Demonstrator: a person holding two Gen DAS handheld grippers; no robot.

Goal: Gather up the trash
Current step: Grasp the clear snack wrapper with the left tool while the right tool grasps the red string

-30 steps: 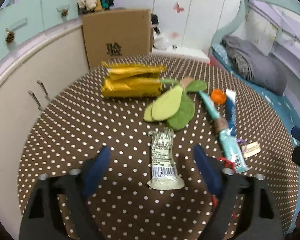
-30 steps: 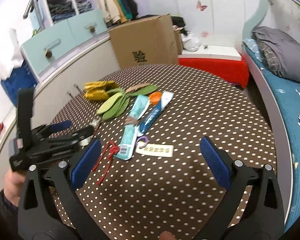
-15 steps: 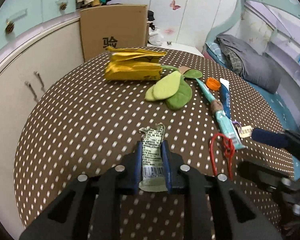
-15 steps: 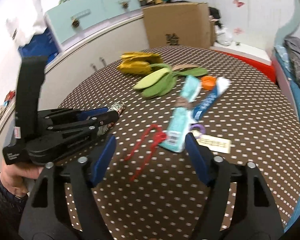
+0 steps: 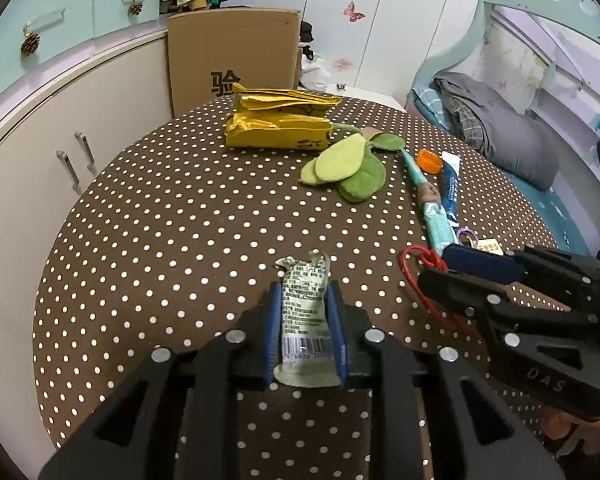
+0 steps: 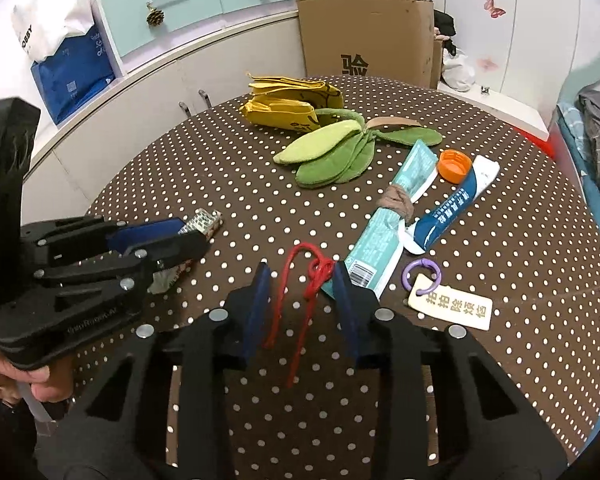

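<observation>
Red string lies on the dotted surface between the right gripper's jaws, which are released around it; closing near the knot should grip both strands. Just left, the left gripper is clenched on a pale green wrapper. Farther off lie a teal packet, tube and orange cap.

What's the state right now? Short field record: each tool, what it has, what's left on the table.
left tool: shut on pale green wrapper
right tool: open, straddling red string, not gripping
surface: brown polka-dot table
left on table: teal wrapper, blue sachet, orange cap, tag with purple ring, yellow packets, green felt leaves
</observation>
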